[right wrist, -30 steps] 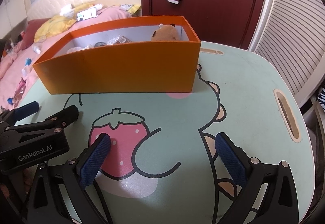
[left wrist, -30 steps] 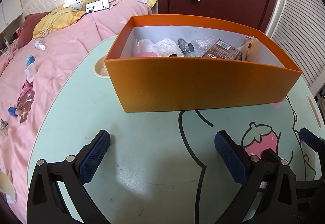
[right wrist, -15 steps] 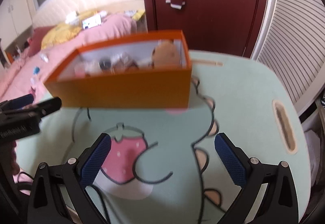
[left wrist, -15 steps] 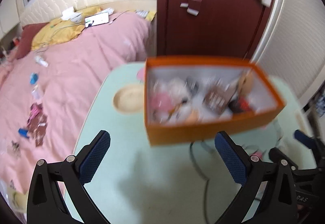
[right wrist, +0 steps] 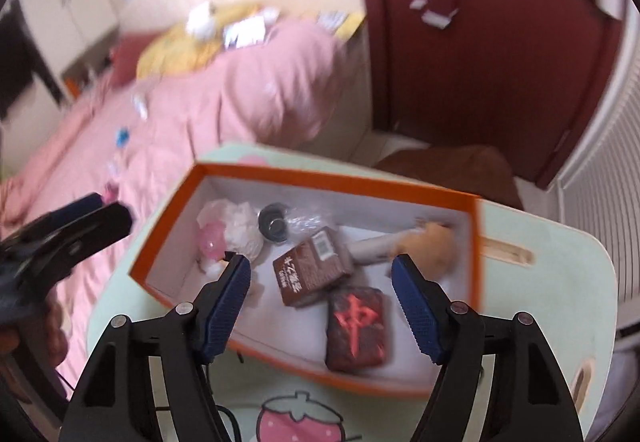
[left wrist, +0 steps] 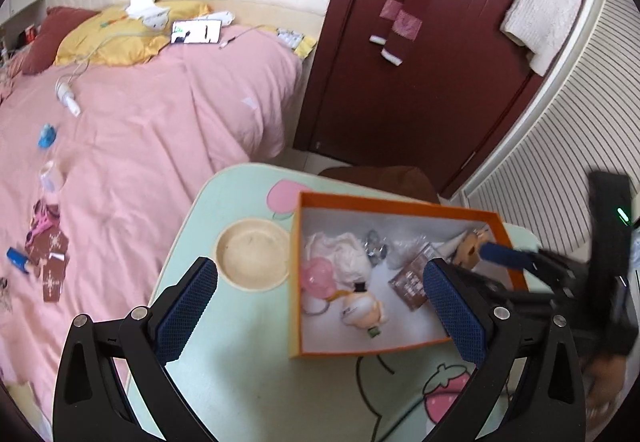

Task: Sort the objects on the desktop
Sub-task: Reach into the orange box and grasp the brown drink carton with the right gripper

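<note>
An orange box point(left wrist: 294, 282) stands on the mint-green table point(left wrist: 248, 382). Inside lie a brown packet point(right wrist: 312, 266), a dark block with a red character point(right wrist: 356, 326), a tan plush point(right wrist: 432, 246), a round metal piece point(right wrist: 274, 222), white crumpled stuff point(right wrist: 236, 222) and a small doll point(left wrist: 362, 306). My right gripper point(right wrist: 322, 306) hovers above the box's near side. Its jaws are closing, with the packet and block below them but nothing pressed. My left gripper point(left wrist: 320, 310) is open and empty above the box's left front corner.
A round wooden recess point(left wrist: 252, 254) sits in the table left of the box. A pink bed point(left wrist: 140, 145) strewn with small items runs along the table's left. A dark red door point(left wrist: 400, 81) and a slatted wall point(left wrist: 560, 161) stand behind.
Both grippers have risen and tilted down, so the views now look into the box from above. The right gripper has moved over the box, and its jaws stand narrower.
</note>
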`<state>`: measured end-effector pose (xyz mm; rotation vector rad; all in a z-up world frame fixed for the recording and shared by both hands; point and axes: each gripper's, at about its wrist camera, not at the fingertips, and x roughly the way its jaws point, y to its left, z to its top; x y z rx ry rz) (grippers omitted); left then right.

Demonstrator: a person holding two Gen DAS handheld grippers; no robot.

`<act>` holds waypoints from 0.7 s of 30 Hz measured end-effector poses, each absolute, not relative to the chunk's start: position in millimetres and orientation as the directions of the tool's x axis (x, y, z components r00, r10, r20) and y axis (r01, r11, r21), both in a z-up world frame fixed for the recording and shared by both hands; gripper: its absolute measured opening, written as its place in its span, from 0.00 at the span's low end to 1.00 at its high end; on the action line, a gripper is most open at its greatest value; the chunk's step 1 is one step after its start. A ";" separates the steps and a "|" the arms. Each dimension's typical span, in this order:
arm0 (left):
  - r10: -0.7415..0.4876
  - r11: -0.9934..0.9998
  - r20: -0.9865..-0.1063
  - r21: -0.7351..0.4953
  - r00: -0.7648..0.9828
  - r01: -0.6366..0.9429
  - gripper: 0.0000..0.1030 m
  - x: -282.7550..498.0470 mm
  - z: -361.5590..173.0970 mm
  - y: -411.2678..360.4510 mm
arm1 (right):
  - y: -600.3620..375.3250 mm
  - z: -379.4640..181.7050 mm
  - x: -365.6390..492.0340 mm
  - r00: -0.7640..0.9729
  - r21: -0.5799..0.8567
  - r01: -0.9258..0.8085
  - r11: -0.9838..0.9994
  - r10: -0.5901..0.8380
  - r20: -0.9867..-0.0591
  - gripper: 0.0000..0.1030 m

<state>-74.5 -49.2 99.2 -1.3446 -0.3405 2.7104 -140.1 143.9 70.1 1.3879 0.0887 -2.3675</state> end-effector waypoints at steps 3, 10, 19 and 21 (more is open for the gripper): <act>0.172 -0.973 -0.782 -0.231 -0.599 0.022 1.00 -71.2 92.2 -54.4 | 129.0 54.4 -159.3 -0.347 0.114 0.404 -0.908 -0.267 -0.899 0.72; 0.189 -0.967 -0.785 -0.254 -0.590 0.028 1.00 -74.7 85.1 -55.0 | 114.6 11.0 -178.0 -0.102 0.123 0.502 -0.856 -0.200 -0.975 0.60; 0.206 -0.967 -0.790 -0.253 -0.577 0.002 1.00 -78.6 84.5 -49.7 | 143.3 42.0 -158.9 -0.239 0.173 0.476 -0.862 -0.316 -0.918 0.55; 0.211 -0.969 -0.787 -0.246 -0.580 -0.020 1.00 -81.9 87.8 -45.3 | 157.9 62.5 -151.7 -0.307 0.217 0.452 -0.865 -0.379 -0.873 0.55</act>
